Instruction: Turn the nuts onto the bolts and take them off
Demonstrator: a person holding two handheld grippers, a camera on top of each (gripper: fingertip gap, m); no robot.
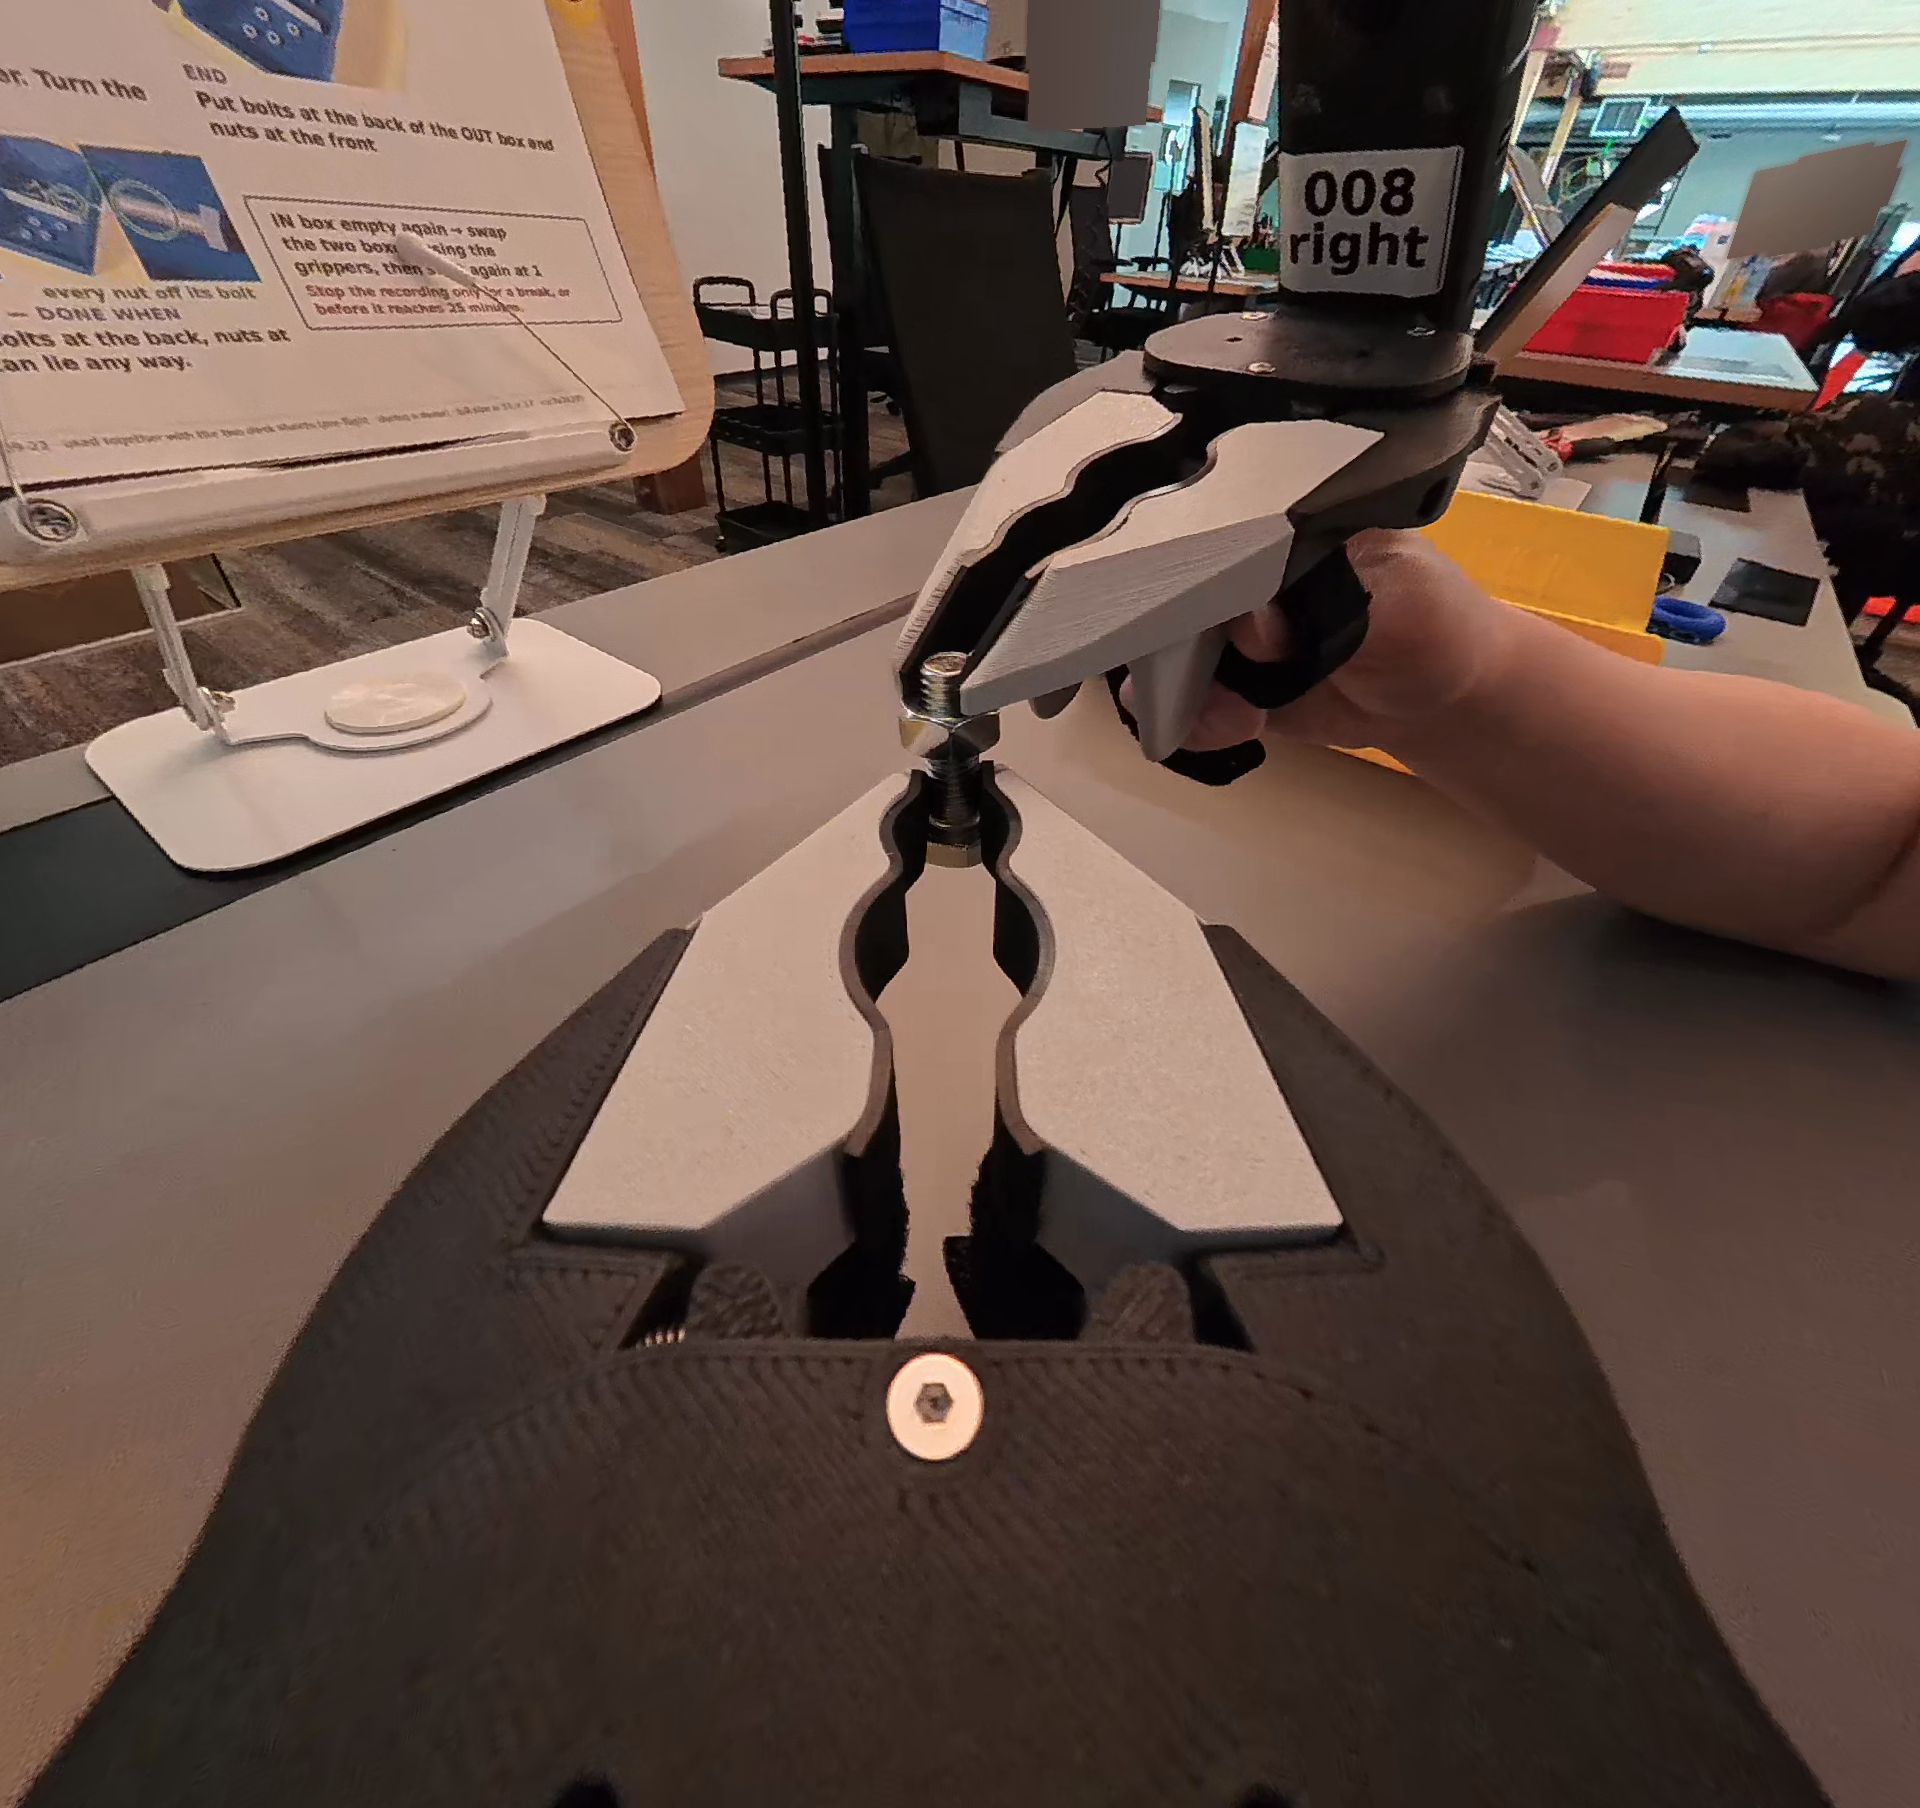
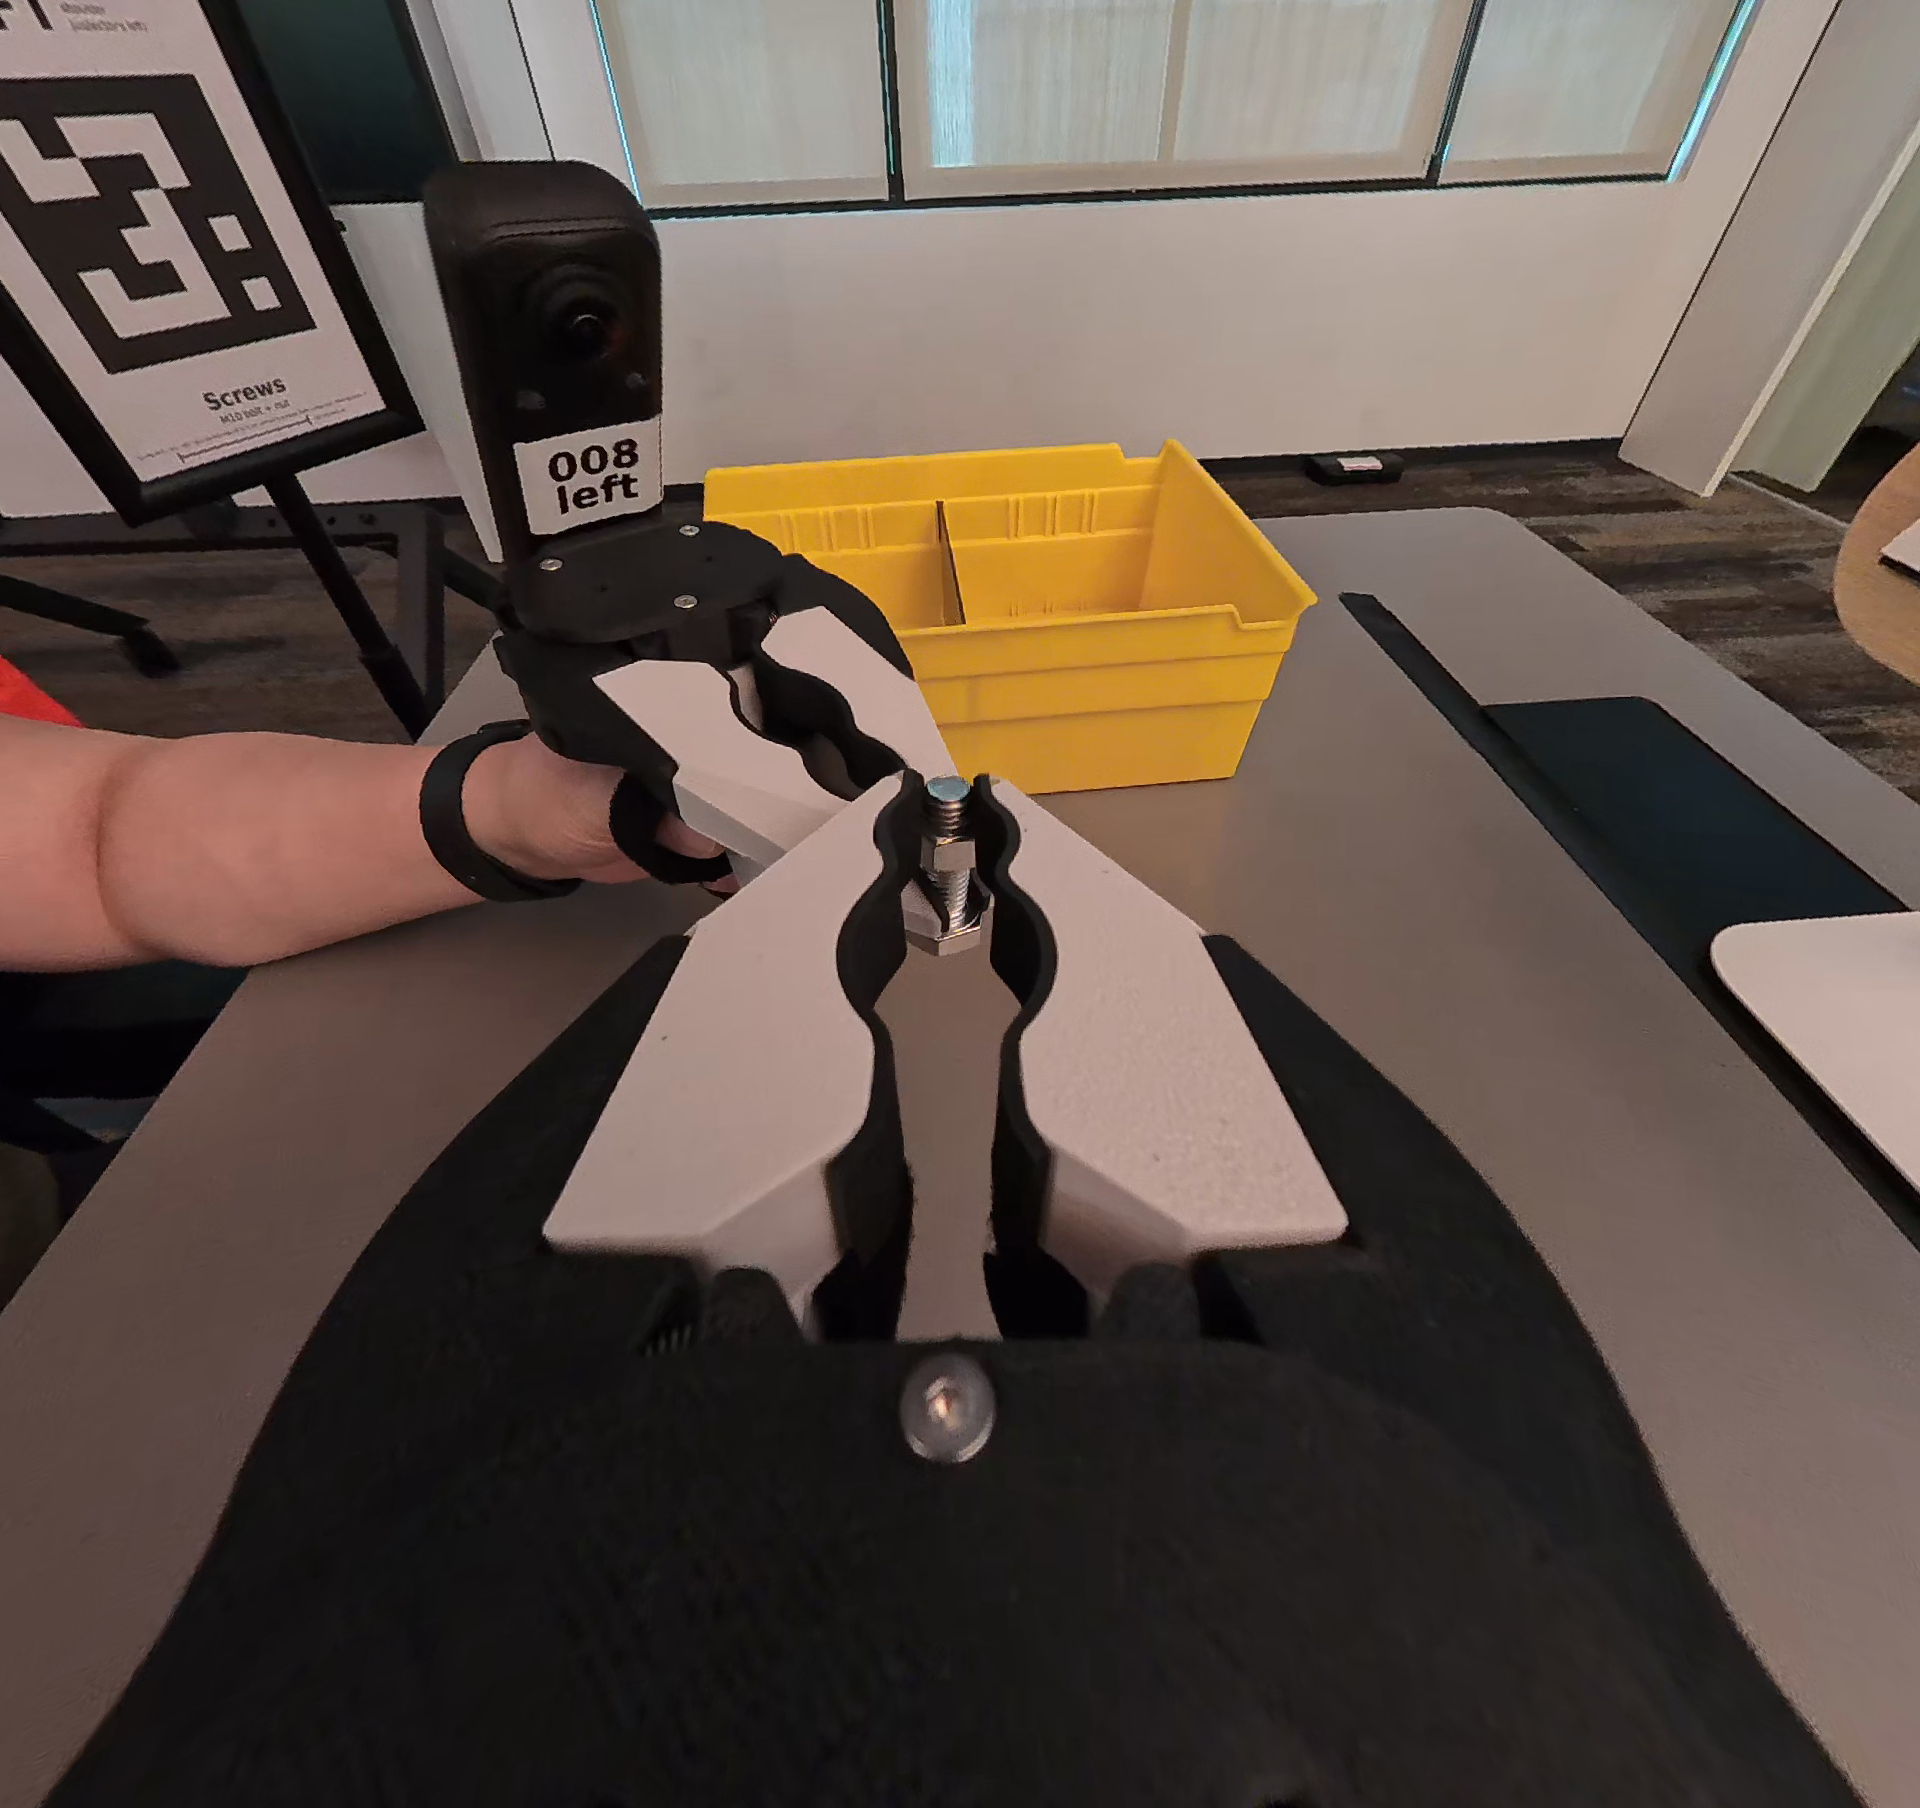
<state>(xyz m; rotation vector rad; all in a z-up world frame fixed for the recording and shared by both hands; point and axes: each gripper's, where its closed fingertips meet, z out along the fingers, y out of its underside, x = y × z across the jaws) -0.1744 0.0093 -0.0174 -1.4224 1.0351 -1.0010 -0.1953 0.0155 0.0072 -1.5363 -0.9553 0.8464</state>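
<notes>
Bolt (image 1: 948, 802) pinched by left gripper (image 1: 951, 792), right gripper (image 2: 948, 828) closed on nut (image 1: 940, 724): keep axes aligned, turn gently.

Left gripper (image 1: 948, 802) held level, fingers pinched narrow at the tips, clamped. Right gripper (image 2: 948, 823) also pinched tight, meeting the left tip to tip at an angle. Right hand (image 1: 1351, 657) wrapped round its black handle, bare forearm stretched back. Left hand (image 2: 551, 823) gripping its handle, black strap on the wrist.
</notes>
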